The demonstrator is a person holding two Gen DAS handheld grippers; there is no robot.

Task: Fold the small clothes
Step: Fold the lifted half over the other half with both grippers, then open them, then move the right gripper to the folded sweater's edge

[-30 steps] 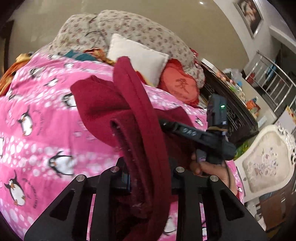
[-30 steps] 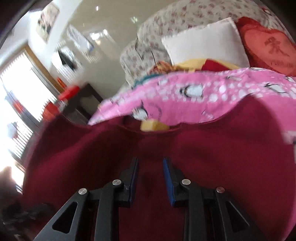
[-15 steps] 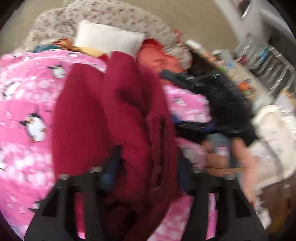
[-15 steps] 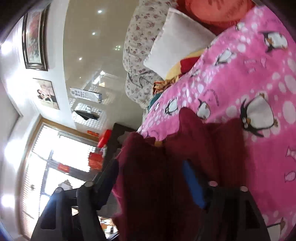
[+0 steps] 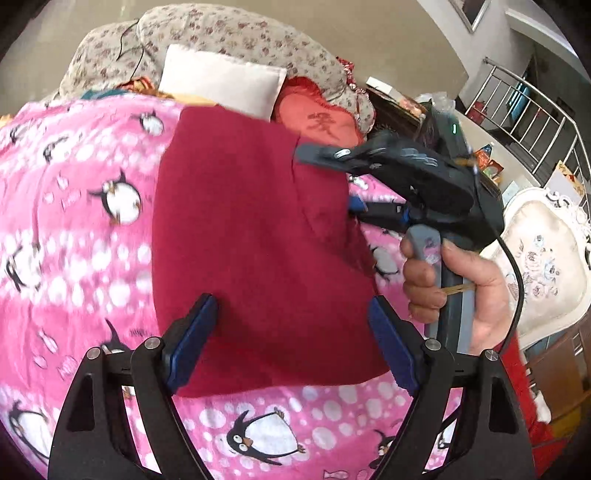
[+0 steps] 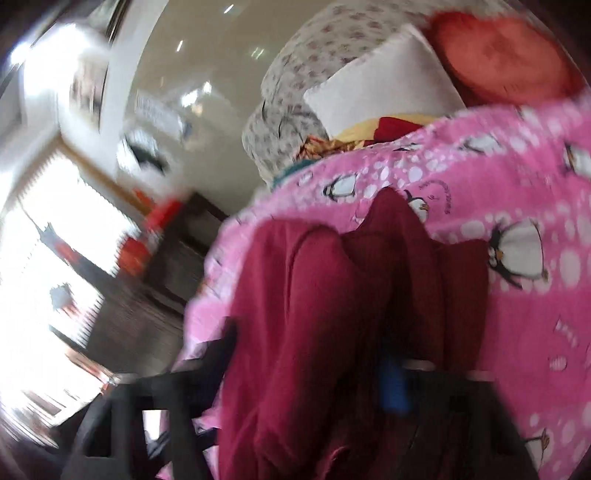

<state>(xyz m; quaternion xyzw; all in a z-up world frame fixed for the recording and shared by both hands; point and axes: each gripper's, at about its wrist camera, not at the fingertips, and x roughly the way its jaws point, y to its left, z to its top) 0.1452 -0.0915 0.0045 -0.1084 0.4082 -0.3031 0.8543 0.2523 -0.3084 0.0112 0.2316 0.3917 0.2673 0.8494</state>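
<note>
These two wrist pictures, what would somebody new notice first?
First the dark red garment, lying flat in the middle of the pink penguin blanket that fills most of the left wrist view. The left claw stands wide open above its near edge, pads clear of it, having just opened. At its right edge the right claw, held in a hand, has bunched cloth between its closing jaws.

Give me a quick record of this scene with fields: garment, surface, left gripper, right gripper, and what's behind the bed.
garment: dark red garment, folded, lying flat on the blanket
surface: pink penguin-print blanket
left gripper: left gripper jaws have just been opening; wide apart over the garment's near edge, pads not pressing it
right gripper: right gripper at the garment's right edge, jaws have just been closing, red fabric bunched between them
behind: white pillow, red cushion, floral bedding
</note>
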